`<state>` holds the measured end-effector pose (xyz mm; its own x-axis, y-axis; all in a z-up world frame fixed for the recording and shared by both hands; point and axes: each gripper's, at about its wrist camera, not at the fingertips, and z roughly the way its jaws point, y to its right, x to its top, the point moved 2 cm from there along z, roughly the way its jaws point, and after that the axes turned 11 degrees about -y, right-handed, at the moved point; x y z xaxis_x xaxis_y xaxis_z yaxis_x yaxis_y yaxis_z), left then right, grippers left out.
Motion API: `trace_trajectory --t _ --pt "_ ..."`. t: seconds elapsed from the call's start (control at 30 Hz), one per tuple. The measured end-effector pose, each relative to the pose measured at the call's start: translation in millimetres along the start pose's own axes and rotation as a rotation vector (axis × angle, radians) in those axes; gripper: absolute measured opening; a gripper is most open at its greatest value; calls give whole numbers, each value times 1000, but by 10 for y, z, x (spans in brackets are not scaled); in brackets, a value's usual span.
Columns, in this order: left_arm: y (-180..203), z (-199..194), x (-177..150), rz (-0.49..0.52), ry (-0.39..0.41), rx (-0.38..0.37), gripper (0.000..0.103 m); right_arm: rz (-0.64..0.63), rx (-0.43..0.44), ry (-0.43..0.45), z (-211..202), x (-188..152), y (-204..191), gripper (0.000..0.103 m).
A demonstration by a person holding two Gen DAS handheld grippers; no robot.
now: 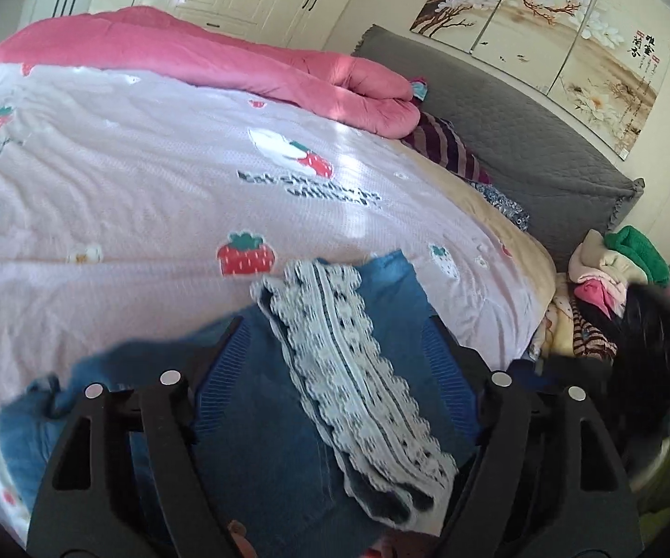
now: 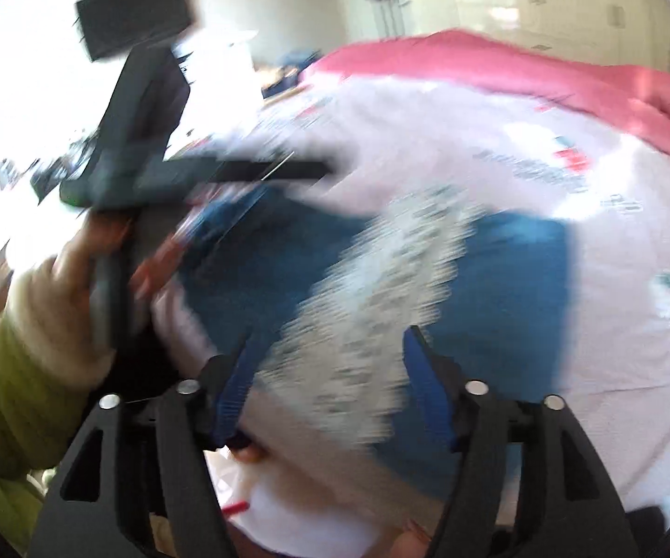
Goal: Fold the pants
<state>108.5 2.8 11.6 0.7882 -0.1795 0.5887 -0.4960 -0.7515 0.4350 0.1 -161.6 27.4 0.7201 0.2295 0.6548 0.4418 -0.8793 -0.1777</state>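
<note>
Left wrist: pants (image 1: pixel 260 441) between parted tongs (image 1: pixel 335 348)

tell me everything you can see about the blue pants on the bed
The blue pants look like denim, with a white lace strip running lengthwise down them. They lie bunched and partly folded on the pink strawberry-print bedsheet, near its front edge. In the left wrist view the left tongs stand open on either side of the cloth, pads apart from the lace. In the blurred right wrist view the right tongs are open above the same fabric too. Neither visibly clamps it.
</note>
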Motion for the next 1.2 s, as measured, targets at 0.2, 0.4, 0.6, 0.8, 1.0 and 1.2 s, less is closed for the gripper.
trace_trajectory --t 0.2,0.4,0.6,0.8,1.0,1.2 --pt "108 233 -251 -39 -94 18 69 168 -122 -58 133 323 931 72" --pt "226 435 -411 -59 -155 67 68 253 -46 -116 522 617 1376 71" --pt "212 413 -486 -95 -158 75 61 299 50 -228 906 706 1406 35" --pt "314 516 -546 -52 -194 134 58 242 -26 -204 845 673 1465 10" --pt "395 562 -593 -19 -227 152 58 168 -94 -214 1023 638 1346 15" --pt "475 526 -664 -15 -237 132 58 228 -95 -127 679 616 1408 51"
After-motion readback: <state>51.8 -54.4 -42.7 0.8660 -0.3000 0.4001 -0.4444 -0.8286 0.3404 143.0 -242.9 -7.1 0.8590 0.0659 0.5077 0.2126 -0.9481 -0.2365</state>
